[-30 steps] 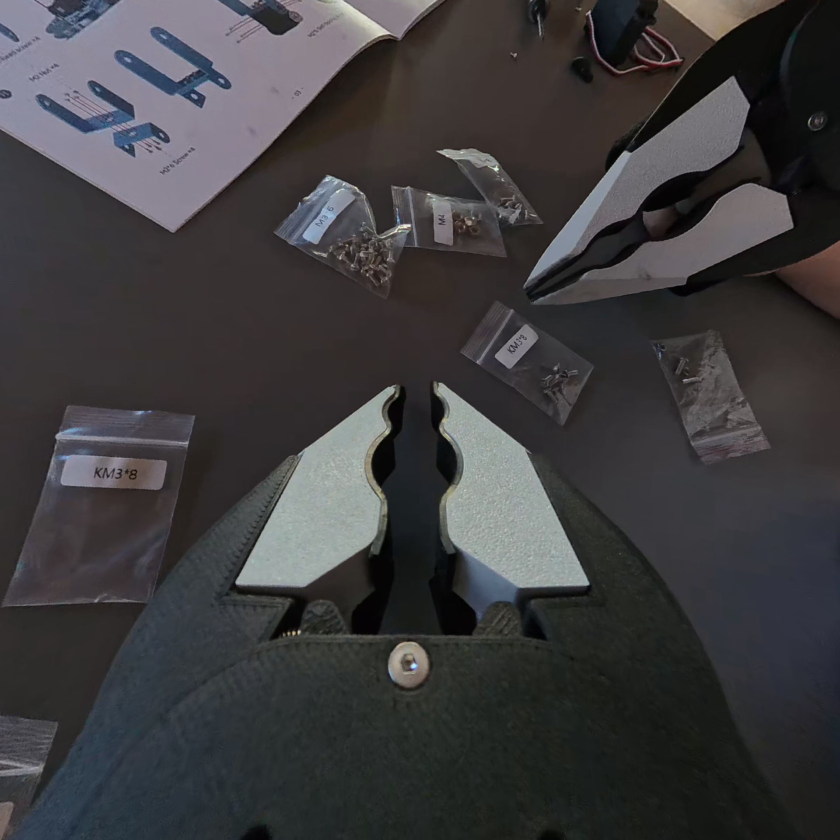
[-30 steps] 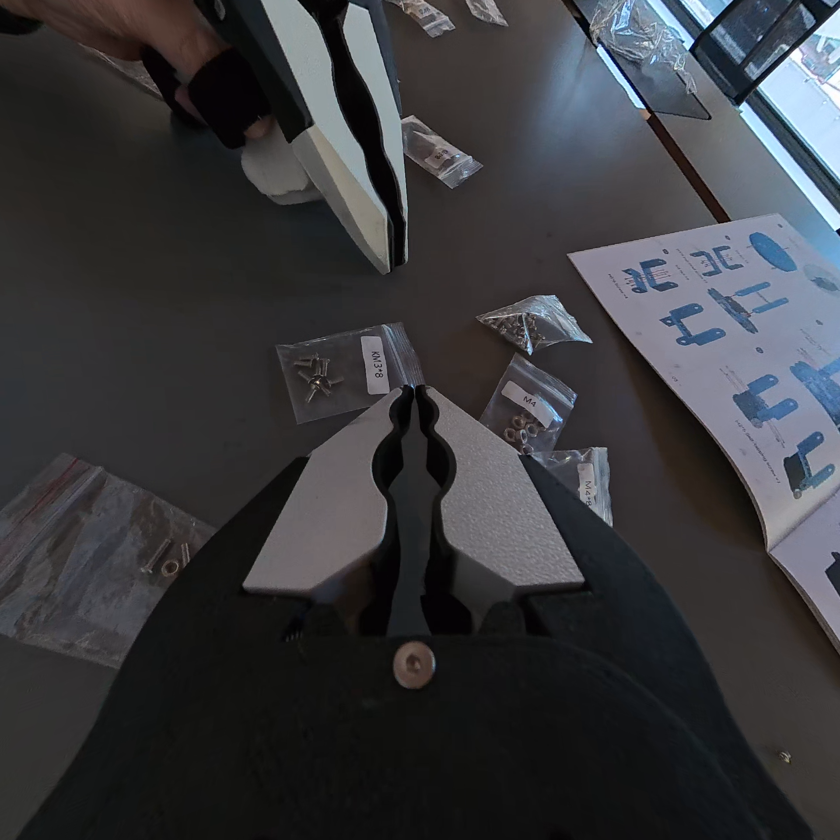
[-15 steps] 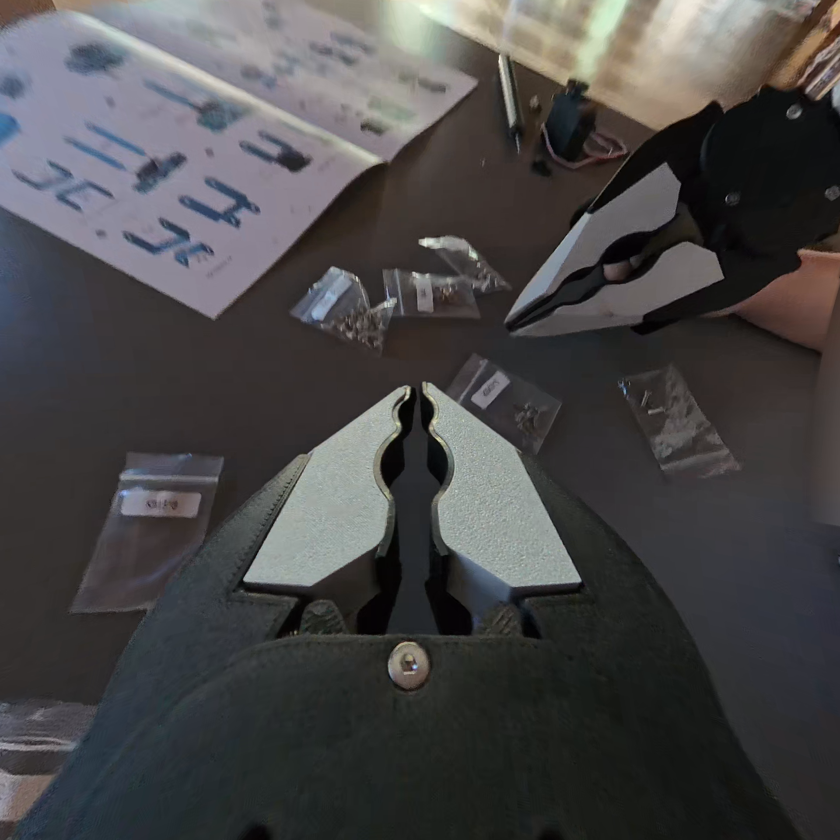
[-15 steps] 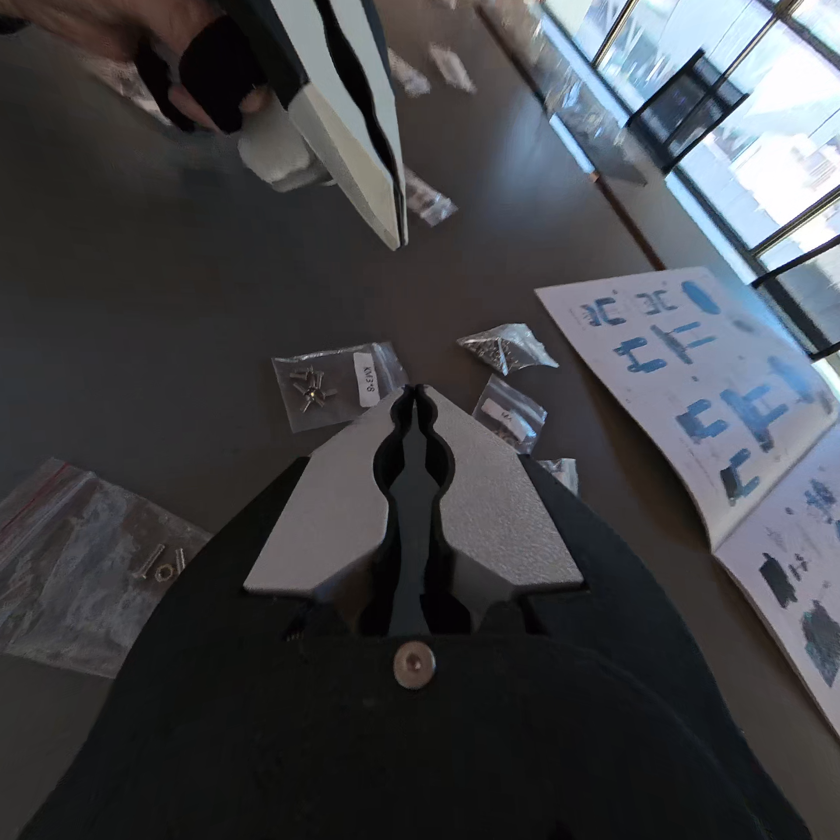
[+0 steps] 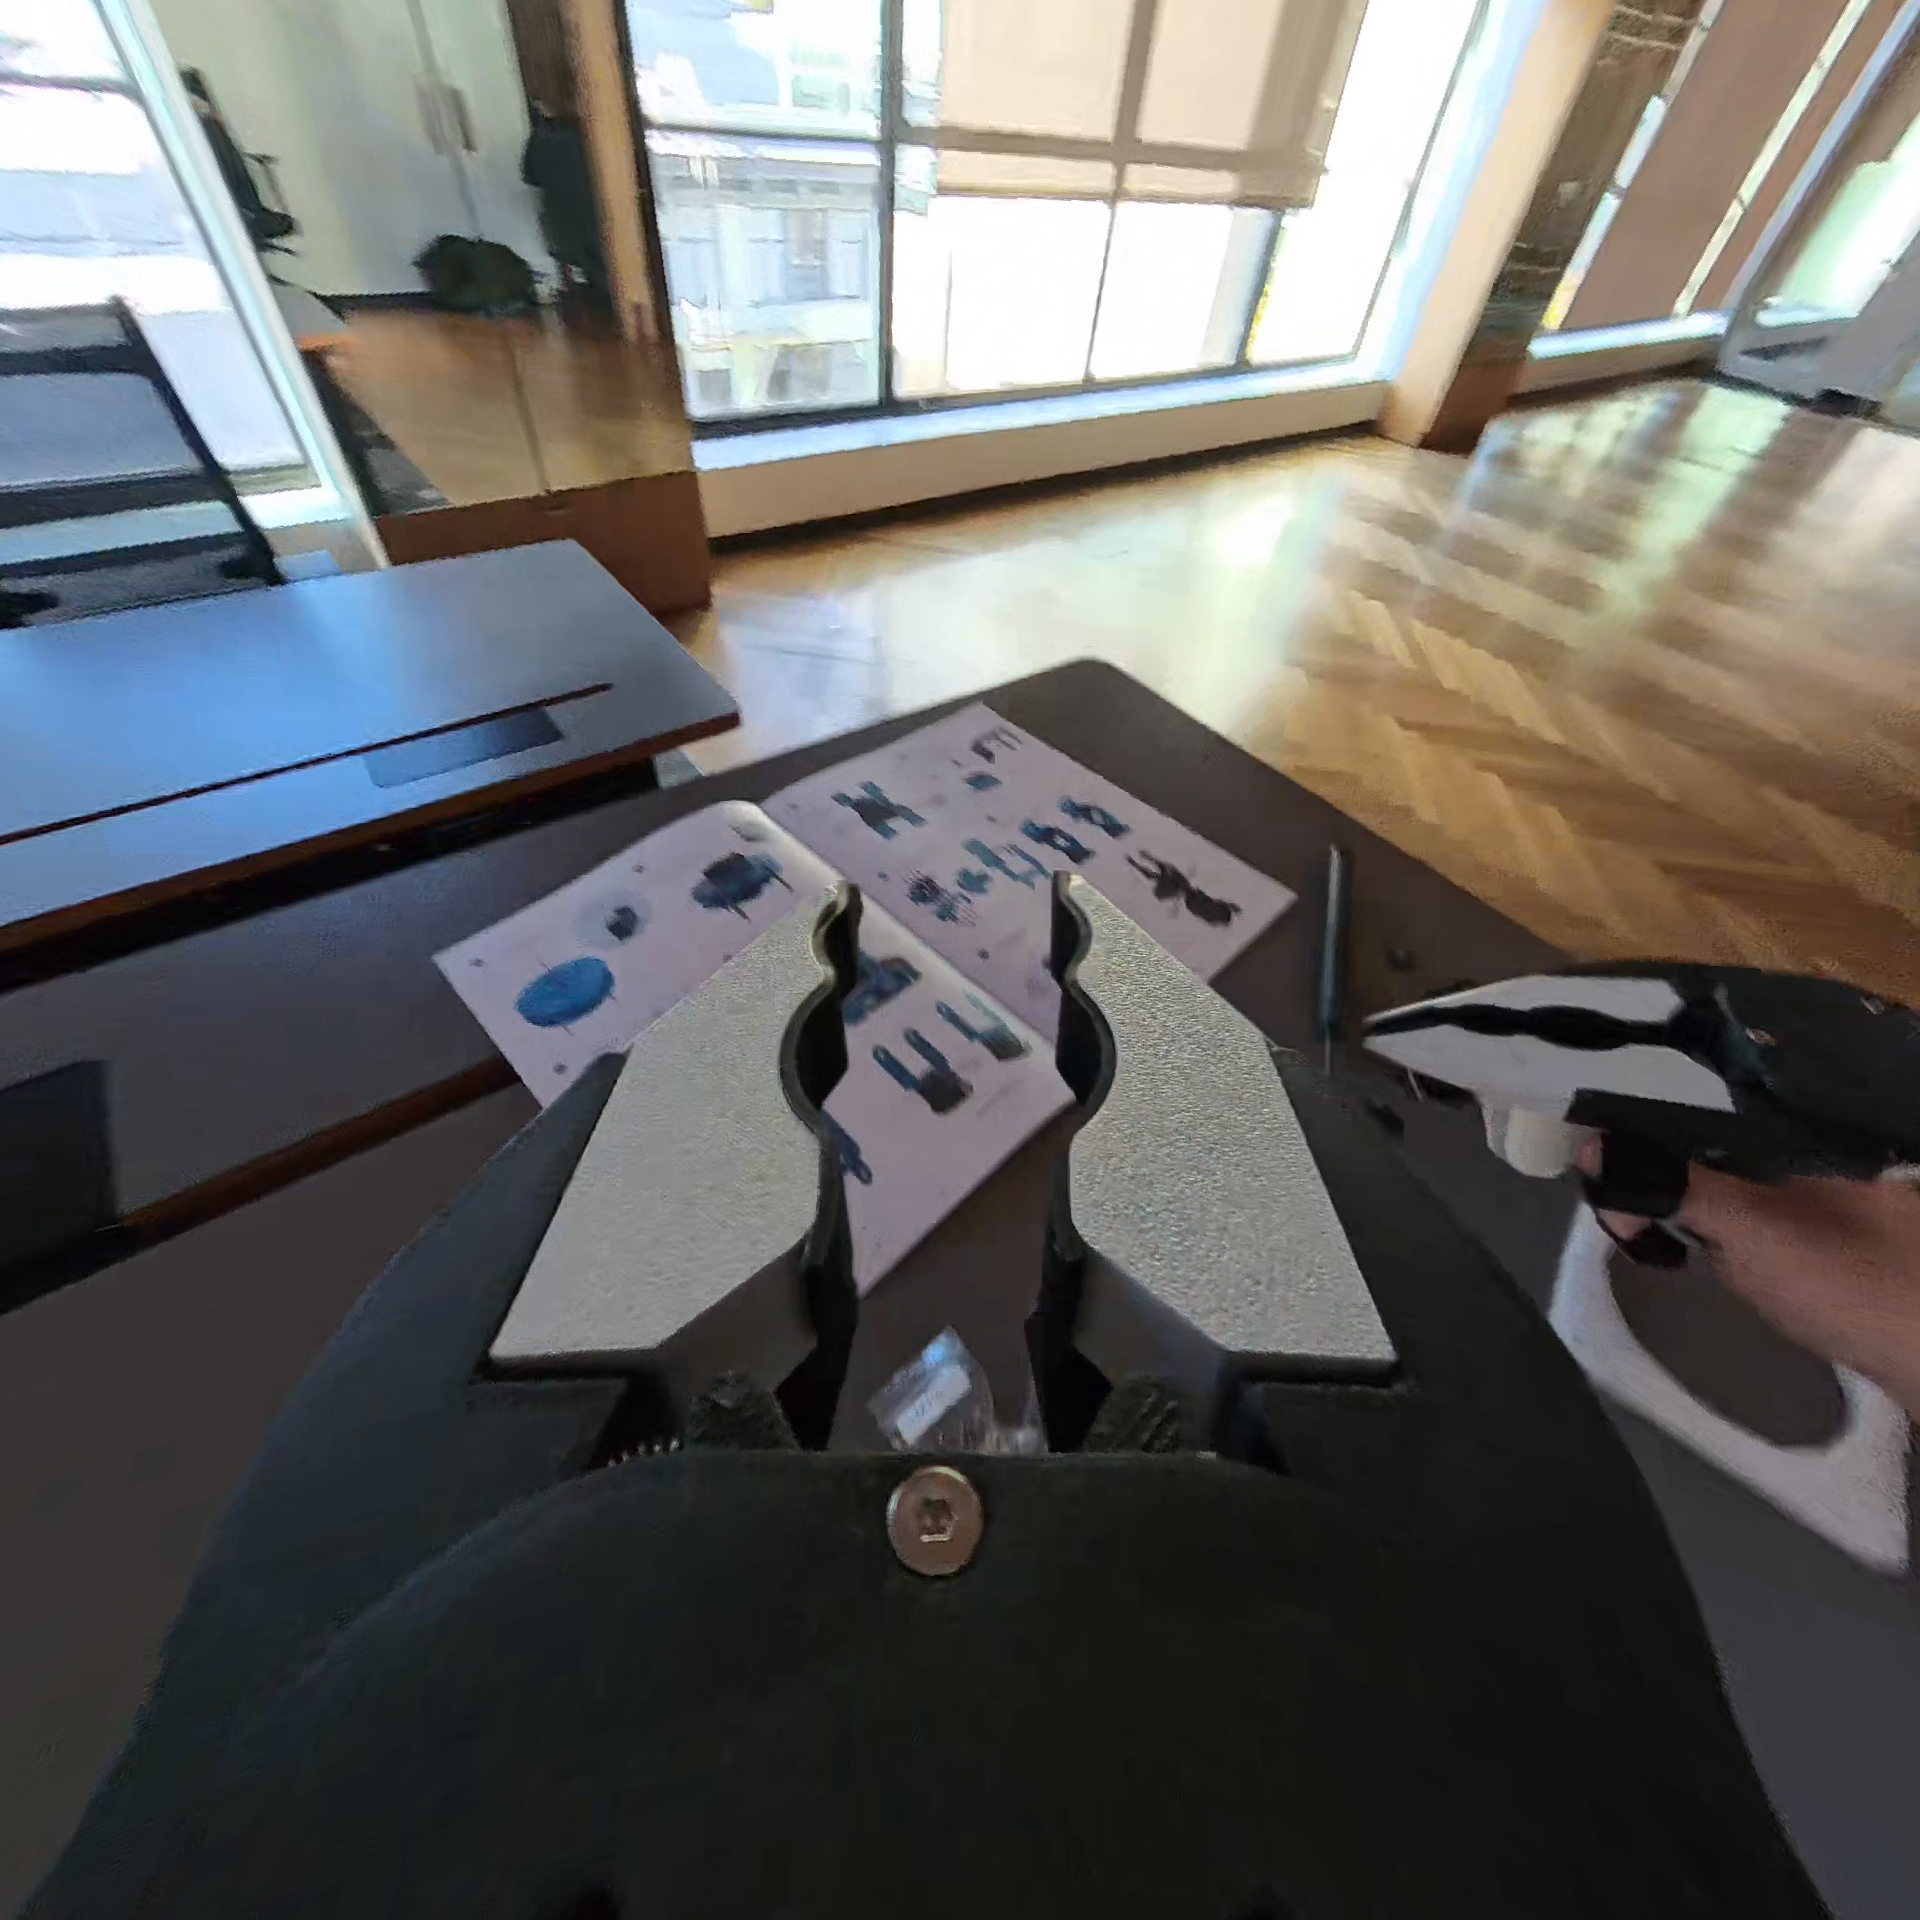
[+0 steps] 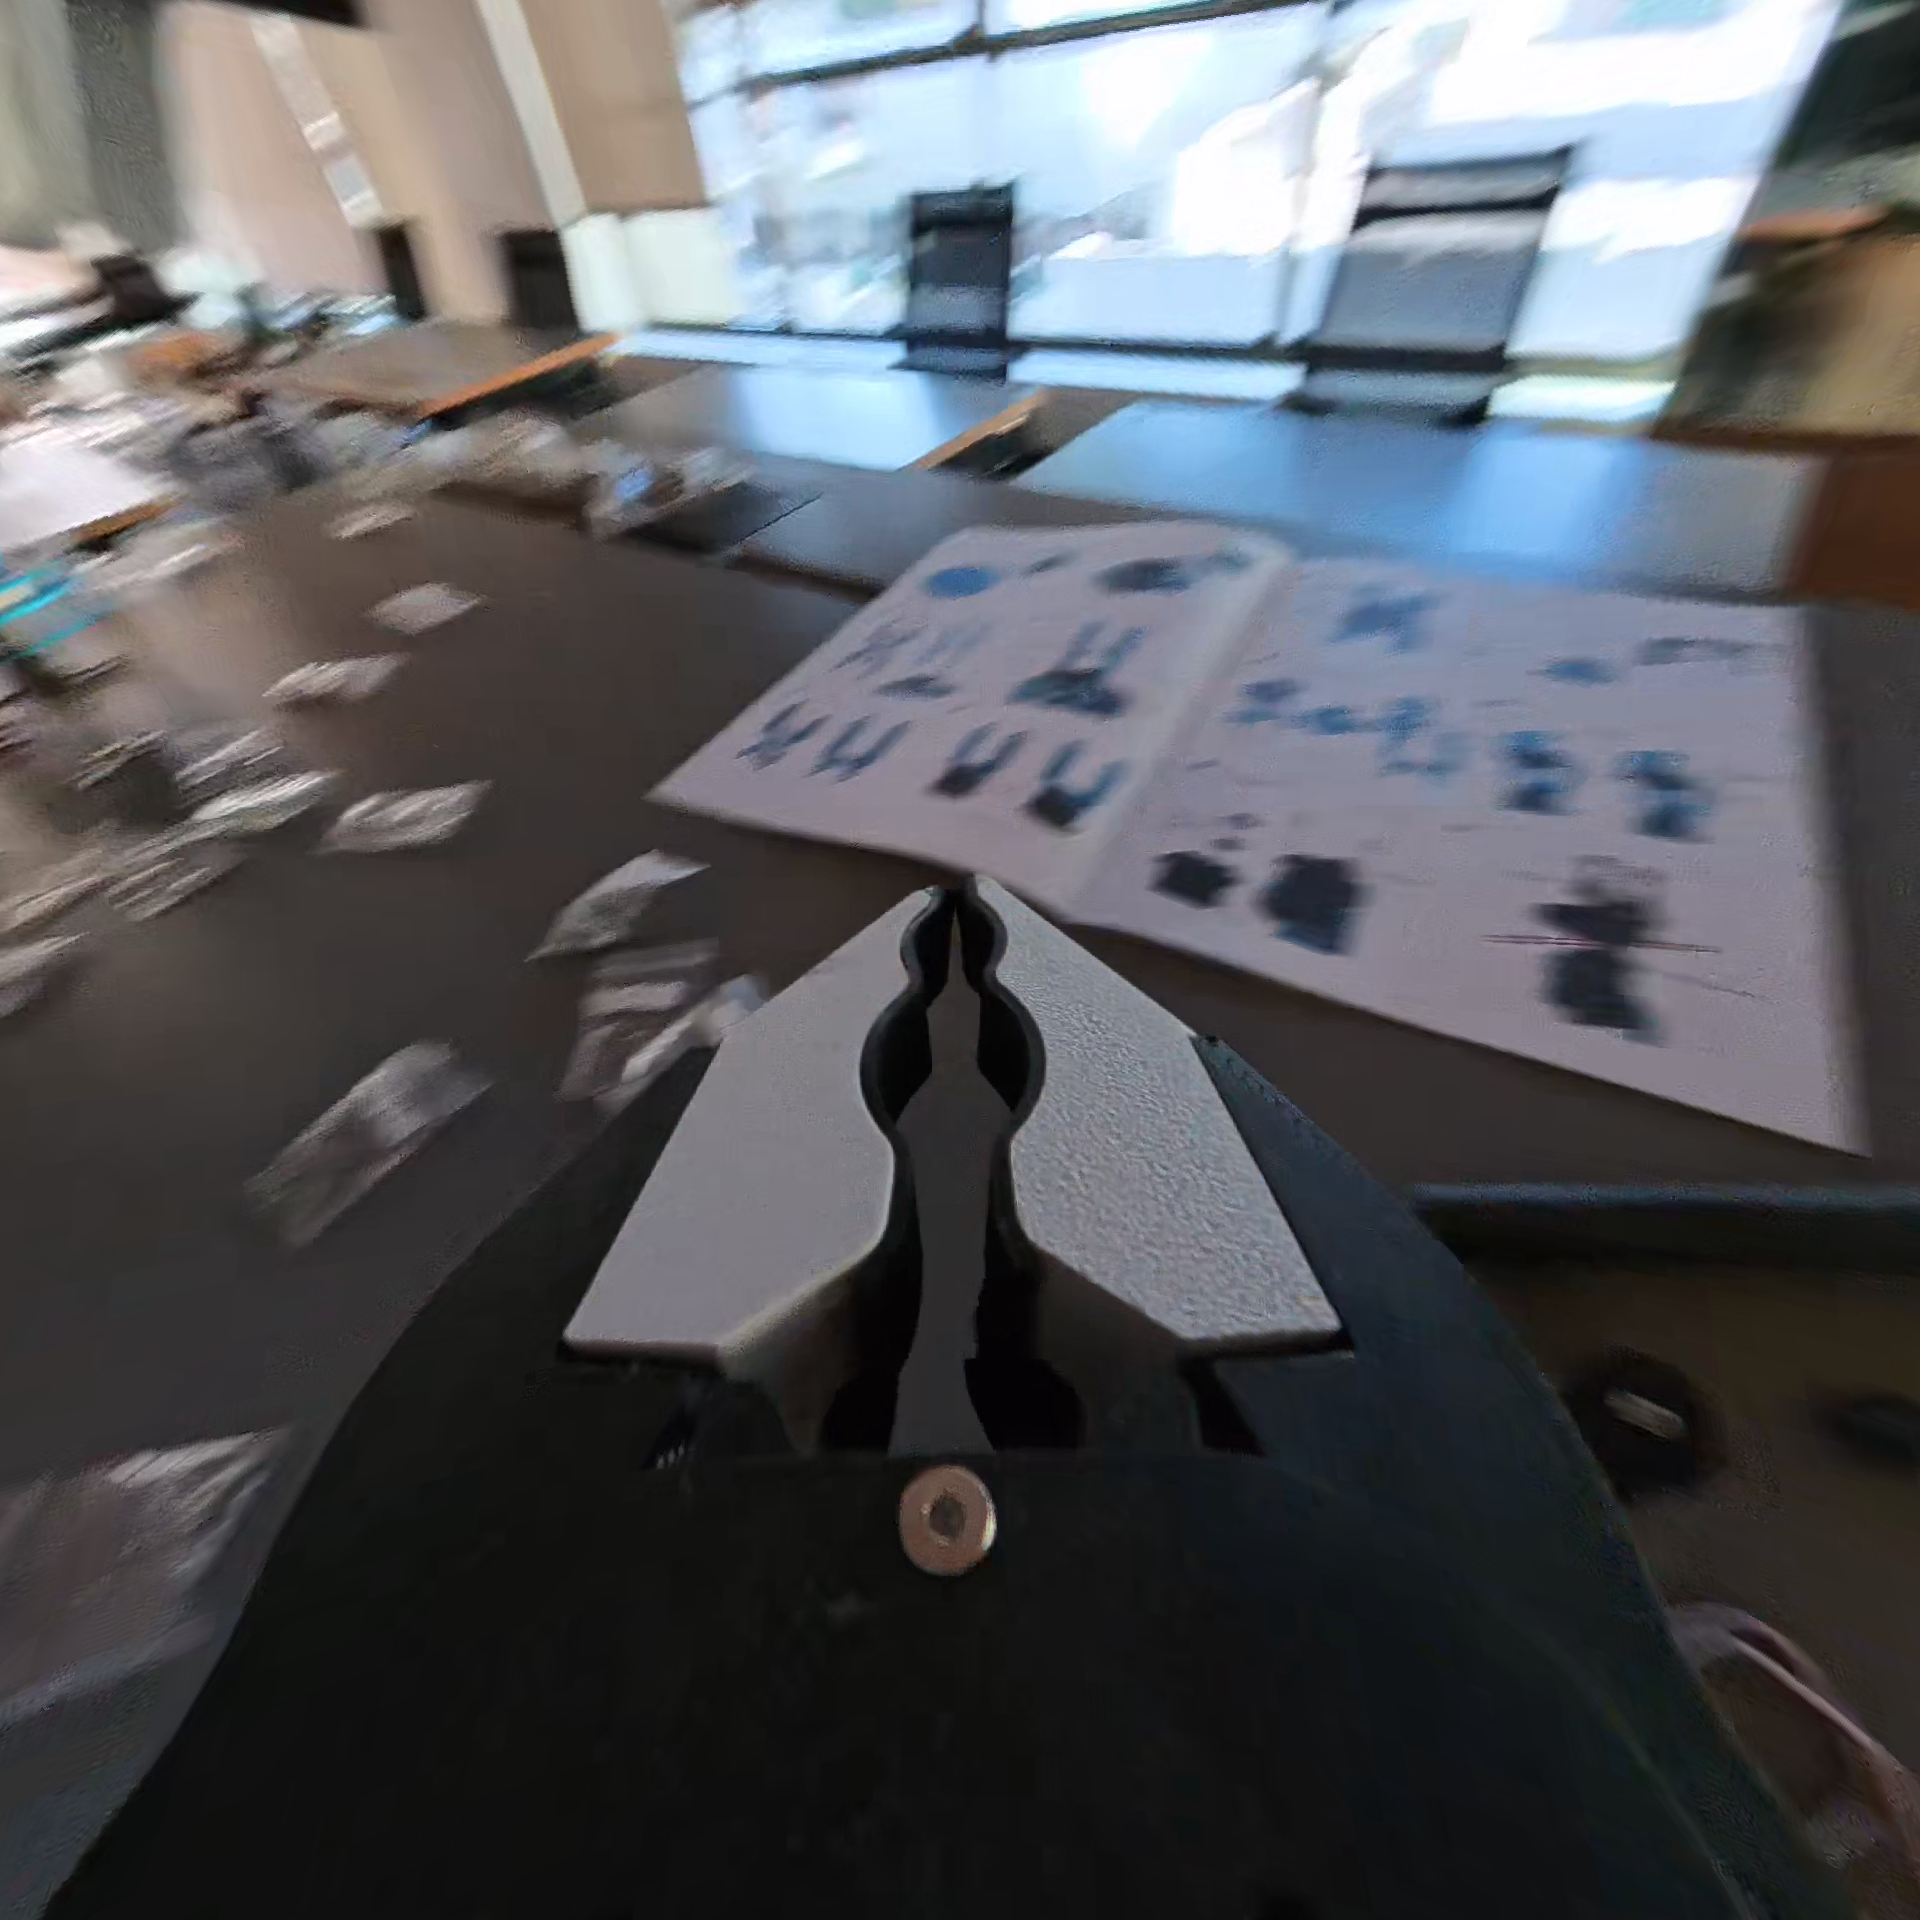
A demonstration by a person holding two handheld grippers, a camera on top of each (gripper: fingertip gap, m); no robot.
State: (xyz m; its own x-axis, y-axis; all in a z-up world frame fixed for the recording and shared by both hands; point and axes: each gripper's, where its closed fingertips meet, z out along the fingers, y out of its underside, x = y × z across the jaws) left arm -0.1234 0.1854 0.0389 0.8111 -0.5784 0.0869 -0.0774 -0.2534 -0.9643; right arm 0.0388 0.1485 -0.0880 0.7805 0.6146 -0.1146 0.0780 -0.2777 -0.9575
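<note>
**Two handheld grippers raised over a dark desk in a sunlit room**

The left gripper point(image 5: 951, 914) is held above the desk point(image 5: 260, 1049) with its jaws wide apart, gripping nothing. Beyond its fingers an open booklet point(image 5: 727, 894) of blue diagrams lies near the desk's far edge. A small clear bag point(image 5: 930, 1397) shows between the finger bases. The right gripper point(image 5: 1382, 1023), jaws narrowed to touching tips and empty, hovers by the desk's right edge, held by a hand point(image 5: 1797, 1257). A thin dark tool point(image 5: 1332, 935) lies near the far right corner. Beyond the desk are a second dark desk point(image 5: 312, 665), herringbone wood floor point(image 5: 1455, 644) and tall bright windows point(image 5: 1039, 208). The right wrist view is blurred; many small bags point(image 6: 364, 1132) are scattered across the desk's left part.
</note>
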